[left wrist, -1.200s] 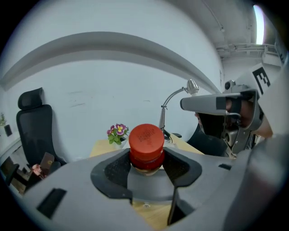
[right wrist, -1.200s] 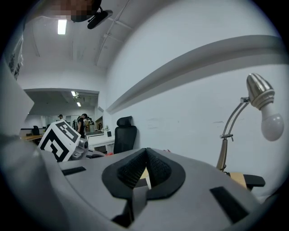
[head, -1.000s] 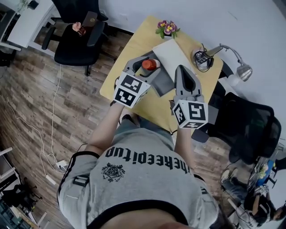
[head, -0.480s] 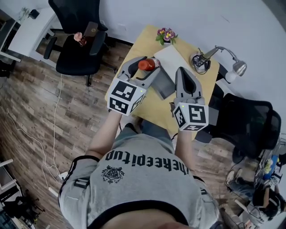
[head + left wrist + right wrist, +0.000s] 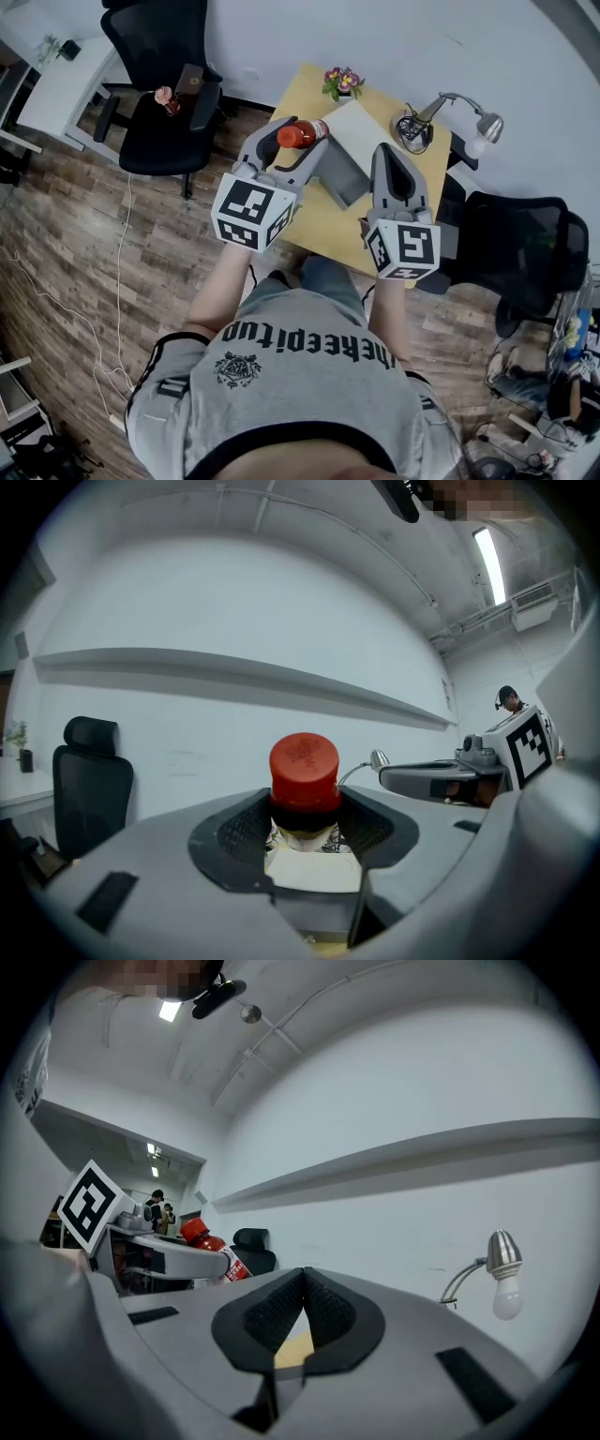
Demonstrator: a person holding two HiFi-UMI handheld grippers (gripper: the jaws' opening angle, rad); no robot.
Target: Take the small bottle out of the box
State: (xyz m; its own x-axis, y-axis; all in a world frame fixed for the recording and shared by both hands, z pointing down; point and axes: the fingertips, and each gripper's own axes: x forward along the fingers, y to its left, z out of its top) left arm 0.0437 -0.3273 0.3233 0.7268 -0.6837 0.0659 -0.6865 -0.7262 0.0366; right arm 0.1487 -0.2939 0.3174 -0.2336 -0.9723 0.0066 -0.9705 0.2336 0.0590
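The small bottle [image 5: 302, 133], red-capped with a white label, hangs above the yellow table [image 5: 323, 223], and my left gripper [image 5: 294, 137] is shut on it. In the left gripper view its red cap [image 5: 304, 769] stands up between the jaws of the left gripper [image 5: 305, 822]. The open grey box [image 5: 339, 178] with its white lid [image 5: 361, 129] sits on the table just right of the bottle. My right gripper [image 5: 391, 157] hovers over the box's right side, shut and holding nothing; its pads meet in the right gripper view [image 5: 303, 1312], where the bottle [image 5: 202, 1236] shows at the left.
A pot of flowers [image 5: 340, 82] stands at the table's far edge, a desk lamp [image 5: 473, 124] and a coil of cable [image 5: 412, 127] at its far right. One black office chair [image 5: 159, 112] is left of the table, another [image 5: 520, 253] to its right.
My left gripper has risen and drawn left with the bottle, carrying it up from the box. The right gripper has hardly moved.
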